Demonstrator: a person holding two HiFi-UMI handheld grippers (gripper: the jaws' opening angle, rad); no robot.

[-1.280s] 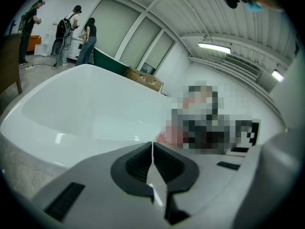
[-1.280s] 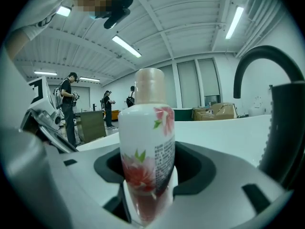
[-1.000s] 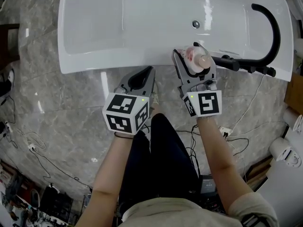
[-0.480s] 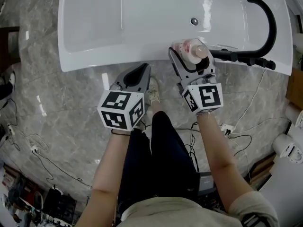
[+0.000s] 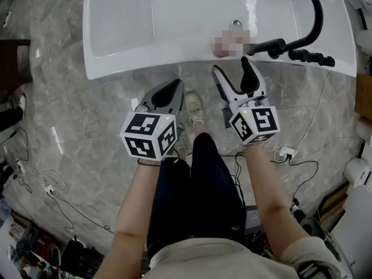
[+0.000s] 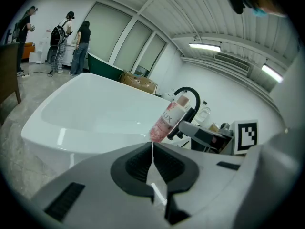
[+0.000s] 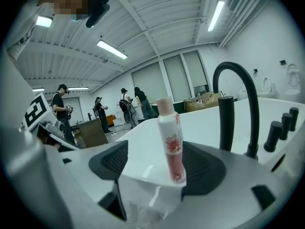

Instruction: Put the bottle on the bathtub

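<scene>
Right tool [image 5: 231,65] hung with its jaws wide apart and gripping nothing. The bottle [image 7: 172,144] stood beyond them, clear of both pads. It sat on the near edge of the table [image 5: 139,67], which was the white bathtub, toward the right corner and just beside the black faucet [image 5: 311,16]. Left tool [image 5: 177,86] hovered over the floor short of that near edge, clenched on nothing.

The task looked done, so the risk lay in the bottle's footing. It was tall and narrow and stood close to the outer lip. Any sideways or forward drift of the right tool could have let a pad clip it. That would probably have sent it to the stone floor or into the basin. The glossy rim likely offered little grip against a slide.
</scene>
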